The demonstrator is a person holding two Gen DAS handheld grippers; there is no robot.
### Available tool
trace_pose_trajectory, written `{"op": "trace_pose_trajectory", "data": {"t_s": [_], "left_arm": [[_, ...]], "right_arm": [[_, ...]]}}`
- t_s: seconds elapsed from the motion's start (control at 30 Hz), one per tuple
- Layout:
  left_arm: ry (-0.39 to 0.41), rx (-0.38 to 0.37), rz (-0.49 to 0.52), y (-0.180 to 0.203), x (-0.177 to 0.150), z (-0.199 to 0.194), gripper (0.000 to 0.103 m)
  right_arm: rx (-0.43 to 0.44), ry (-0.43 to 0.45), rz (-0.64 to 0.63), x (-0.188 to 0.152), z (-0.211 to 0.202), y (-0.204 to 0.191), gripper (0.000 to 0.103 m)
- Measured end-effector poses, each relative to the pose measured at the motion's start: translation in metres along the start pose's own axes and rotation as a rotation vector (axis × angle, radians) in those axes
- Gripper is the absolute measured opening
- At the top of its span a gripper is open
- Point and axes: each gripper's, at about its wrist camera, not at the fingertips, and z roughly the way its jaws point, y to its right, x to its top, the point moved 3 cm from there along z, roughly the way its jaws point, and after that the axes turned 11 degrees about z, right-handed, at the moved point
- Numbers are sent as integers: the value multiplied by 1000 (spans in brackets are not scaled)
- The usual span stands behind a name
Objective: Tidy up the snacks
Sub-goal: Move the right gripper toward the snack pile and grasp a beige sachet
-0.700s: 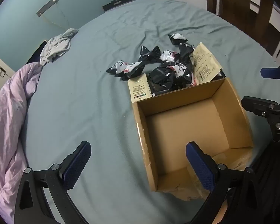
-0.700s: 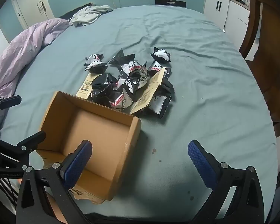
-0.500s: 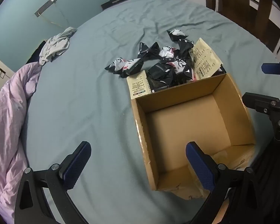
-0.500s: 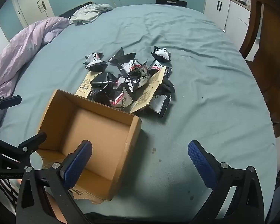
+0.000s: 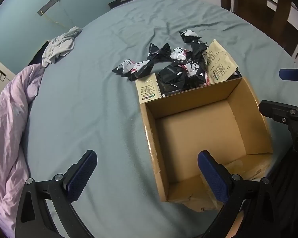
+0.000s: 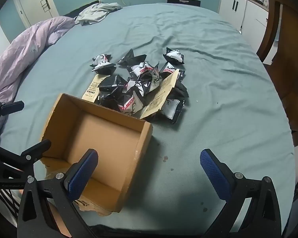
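Below, both grippers hover with jaws spread wide and nothing between them: the left gripper [image 5: 147, 172] straddles the near left wall of the empty cardboard box [image 5: 198, 134], the right gripper [image 6: 149, 170] its near right corner. That box sits at the near edge of the teal bedsheet [image 6: 218, 79]; the black-and-white snack packets [image 6: 141, 83] lie heaped against its far wall

The box [image 5: 204, 130] was matt brown cardboard, torn at its near edge. The snack packets [image 6: 143, 83] were glossy, crinkled plastic film. The bed [image 6: 218, 91] wore matt, wrinkled teal cloth. The fingers [image 6: 82, 173] carried knurled blue pads.
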Motion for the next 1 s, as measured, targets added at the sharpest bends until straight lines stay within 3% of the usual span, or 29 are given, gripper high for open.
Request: {"op": "trace_pose_trajectory", "data": {"t_s": [0.8,1.0], "left_arm": [[-1,-3,6,2,3,-2,103],[-2,-23,-13,-1,5,-1,103]], "right_arm": [[14,-16,9,1,1,-3,103],[114,-22,99,13,2,11,103]]}}
